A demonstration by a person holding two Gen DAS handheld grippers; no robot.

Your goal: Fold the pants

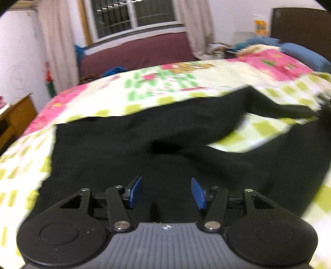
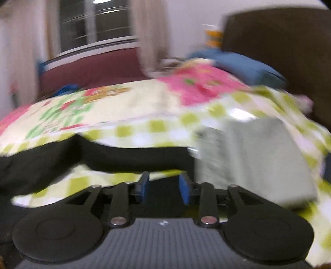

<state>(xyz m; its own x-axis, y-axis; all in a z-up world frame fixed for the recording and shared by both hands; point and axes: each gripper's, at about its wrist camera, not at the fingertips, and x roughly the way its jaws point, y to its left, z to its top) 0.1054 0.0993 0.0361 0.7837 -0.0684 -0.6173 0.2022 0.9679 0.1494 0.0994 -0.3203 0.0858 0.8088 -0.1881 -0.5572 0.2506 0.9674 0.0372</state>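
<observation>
Here we look along both grippers over a bed covered in a checked and flowered spread. At the far left of the left wrist view, a wooden desk stands beside the bed, with pale curtains and a window behind it and a maroon couch under the sill. The black pants lie flat on the spread, waist end toward us, and their two legs fork away to the right with a wedge of bedspread between them. Our left gripper hangs over the waist area with its jaws spread and nothing between the blue pads; whether the pads touch the cloth below we cannot tell. In the blurred right wrist view, one black leg crosses the picture from the left. Our right gripper sits above dark cloth with its jaws partly apart and pinching nothing. Just right of it lies a folded grey cloth, and beyond that a blue pillow rests against the dark headboard.
</observation>
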